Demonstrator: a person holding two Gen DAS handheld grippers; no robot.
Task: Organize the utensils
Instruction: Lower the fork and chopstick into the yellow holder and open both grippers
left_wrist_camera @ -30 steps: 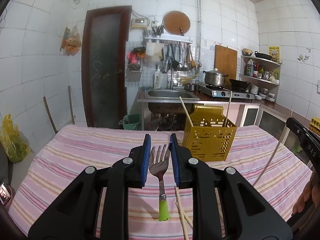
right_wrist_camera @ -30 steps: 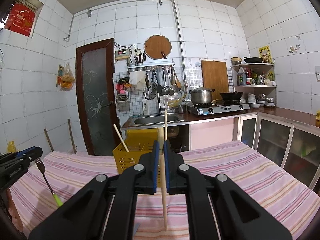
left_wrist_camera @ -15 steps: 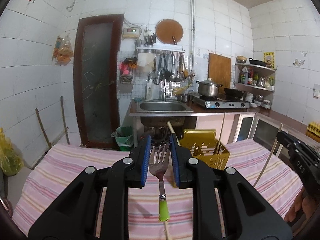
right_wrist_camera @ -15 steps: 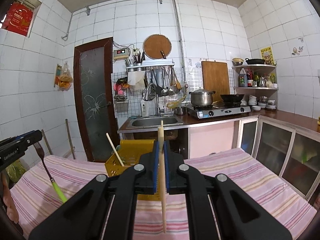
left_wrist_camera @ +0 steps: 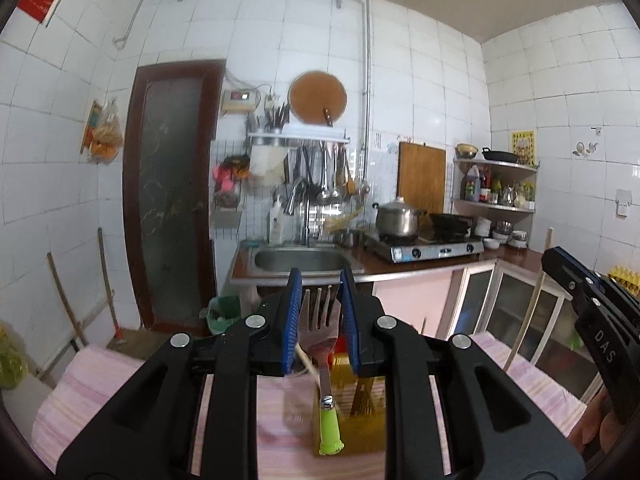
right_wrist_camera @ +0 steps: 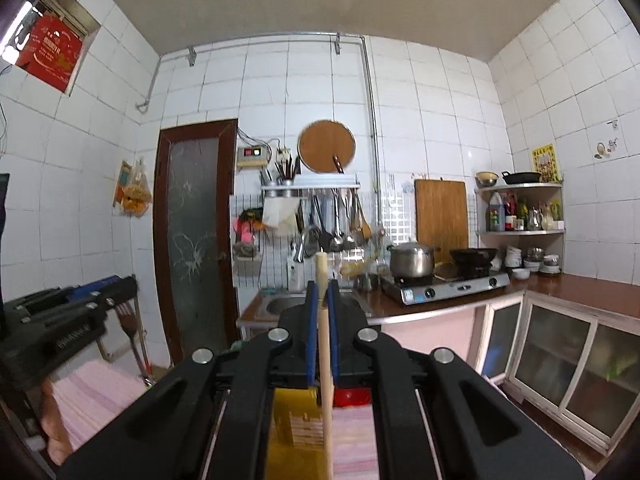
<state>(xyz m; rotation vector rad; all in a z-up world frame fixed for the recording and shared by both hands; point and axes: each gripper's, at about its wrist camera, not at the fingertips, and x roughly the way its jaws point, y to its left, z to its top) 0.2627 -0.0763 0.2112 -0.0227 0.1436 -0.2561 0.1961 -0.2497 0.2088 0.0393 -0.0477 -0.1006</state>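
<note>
My left gripper [left_wrist_camera: 320, 282] is shut on a fork [left_wrist_camera: 323, 332], tines up, its green handle [left_wrist_camera: 330, 428] hanging down. Right below and behind the handle stands the yellow utensil basket [left_wrist_camera: 362, 404], which holds a chopstick [left_wrist_camera: 307, 360]. My right gripper [right_wrist_camera: 322, 288] is shut on an upright wooden chopstick [right_wrist_camera: 325, 364], with the yellow basket [right_wrist_camera: 292, 420] low under its fingers. Each gripper shows in the other's view: the right gripper [left_wrist_camera: 592, 312] at the right edge, the left gripper [right_wrist_camera: 68, 320] with the fork [right_wrist_camera: 130, 328] at the left edge.
The basket stands on a table with a pink striped cloth [left_wrist_camera: 100, 380]. Beyond it are a steel sink [left_wrist_camera: 304, 260], a gas stove with a pot [left_wrist_camera: 400, 220], a corner shelf [left_wrist_camera: 496, 184] and glass-door cabinets [right_wrist_camera: 560, 364]. A dark door [left_wrist_camera: 172, 200] is at left.
Both grippers have risen with their utensils and moved forward towards the yellow basket. The basket has dropped low in both views, under the fingers.
</note>
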